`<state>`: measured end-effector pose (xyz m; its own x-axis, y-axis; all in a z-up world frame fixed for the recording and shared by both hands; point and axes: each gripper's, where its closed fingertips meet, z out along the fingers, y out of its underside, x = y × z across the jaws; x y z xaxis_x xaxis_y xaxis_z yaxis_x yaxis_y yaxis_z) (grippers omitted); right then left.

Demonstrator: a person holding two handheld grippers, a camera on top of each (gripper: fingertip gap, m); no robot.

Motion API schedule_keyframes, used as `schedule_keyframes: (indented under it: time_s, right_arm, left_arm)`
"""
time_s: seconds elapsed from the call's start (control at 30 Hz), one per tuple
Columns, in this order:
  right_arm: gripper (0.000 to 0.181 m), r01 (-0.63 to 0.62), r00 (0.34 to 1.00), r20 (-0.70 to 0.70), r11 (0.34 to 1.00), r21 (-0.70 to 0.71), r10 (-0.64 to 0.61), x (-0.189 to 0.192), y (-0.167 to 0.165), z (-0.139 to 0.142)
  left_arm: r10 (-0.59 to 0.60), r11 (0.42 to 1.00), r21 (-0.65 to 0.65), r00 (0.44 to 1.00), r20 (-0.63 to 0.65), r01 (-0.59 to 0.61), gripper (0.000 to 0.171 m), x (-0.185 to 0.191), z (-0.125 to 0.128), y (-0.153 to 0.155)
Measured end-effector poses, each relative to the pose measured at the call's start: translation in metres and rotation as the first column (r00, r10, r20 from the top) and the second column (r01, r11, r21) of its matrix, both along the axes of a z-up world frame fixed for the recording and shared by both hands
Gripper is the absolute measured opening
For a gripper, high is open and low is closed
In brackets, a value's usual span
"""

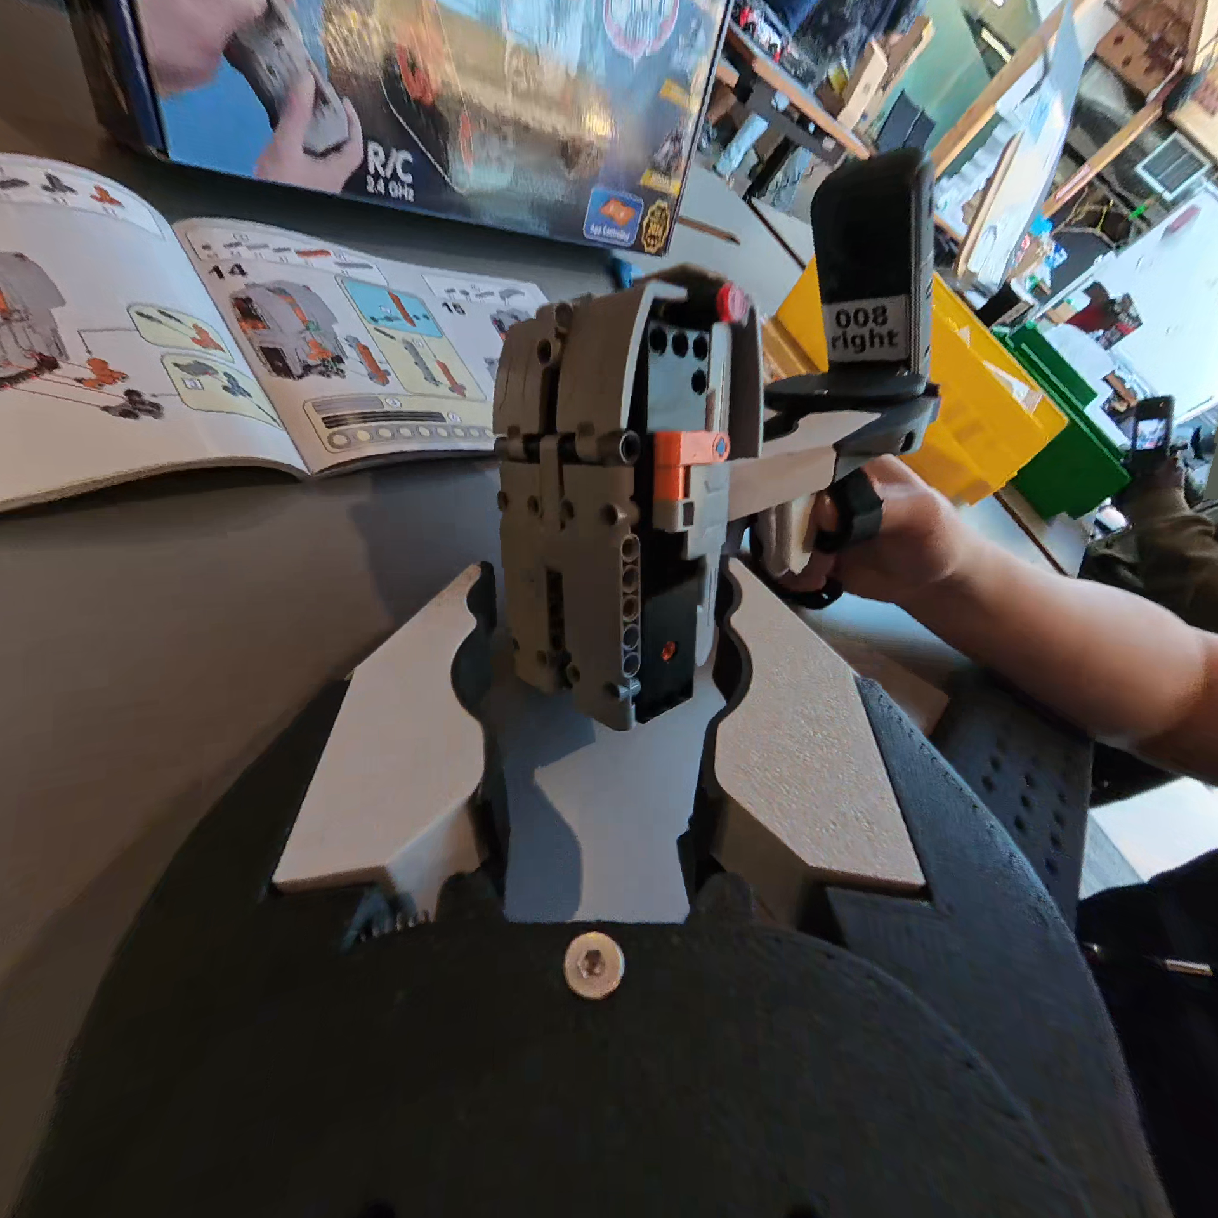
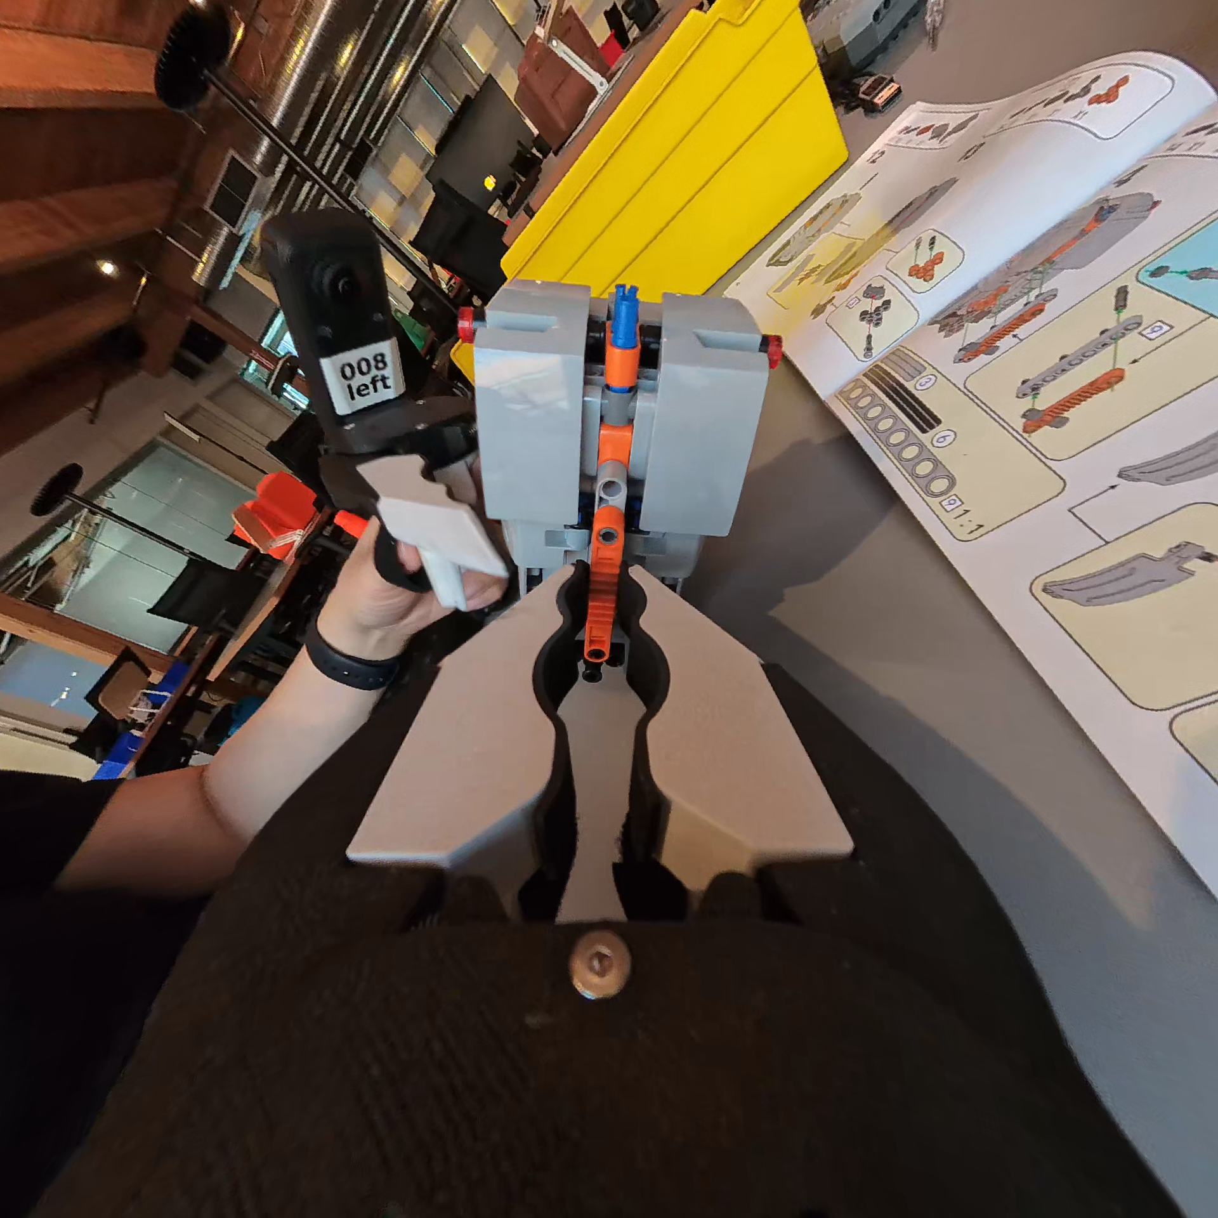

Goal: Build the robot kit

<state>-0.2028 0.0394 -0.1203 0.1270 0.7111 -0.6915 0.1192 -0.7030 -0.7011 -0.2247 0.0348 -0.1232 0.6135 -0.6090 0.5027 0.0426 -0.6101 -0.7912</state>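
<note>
Grey plastic fingers of the left gripper are pressed against the lower end of a grey brick model, which is held upright between them above the dark table. In the right wrist view the right gripper is seen pinching an orange toothed beam that hangs from the middle of the same model; its two fingertips are closed on the beam's sides. A blue pin stands at the model's far end, and small red pins stick out at both of its sides. In the left wrist view the right gripper reaches in from the right, its finger touching an orange piece on the model's side, and the hand that holds it is seen behind. An open instruction booklet lies flat on the table to the left of the model, with a printed toy box standing beyond it. Farther right, a yellow bin and a green bin sit side by side.
</note>
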Motion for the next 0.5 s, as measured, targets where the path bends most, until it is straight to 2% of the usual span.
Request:
schedule_keyframes:
  time_s: [0.07, 0.23, 0.5]
  right_arm:
    - [0.005, -0.002, 1.000, -0.012, 0.999, -0.033, 0.001, 0.0007, 0.0013, -0.0005]
    - [0.005, -0.015, 0.999, -0.038, 0.986, -0.168, 0.009, 0.0035, 0.0046, -0.0045]
    - [0.005, -0.055, 0.997, -0.067, 0.975, -0.215, 0.042, 0.0058, 0.0020, -0.0040]
  left_arm:
    - [-0.032, 0.999, -0.011, 0.999, -0.019, 0.031, 0.060, 0.0057, -0.0048, -0.0025]
    - [-0.015, 1.000, -0.025, 1.000, 0.003, 0.015, 0.057, 0.0066, -0.0058, -0.0017]
    - [-0.019, 0.999, -0.029, 1.000, 0.015, 0.020, 0.056, 0.0081, -0.0060, -0.0071]
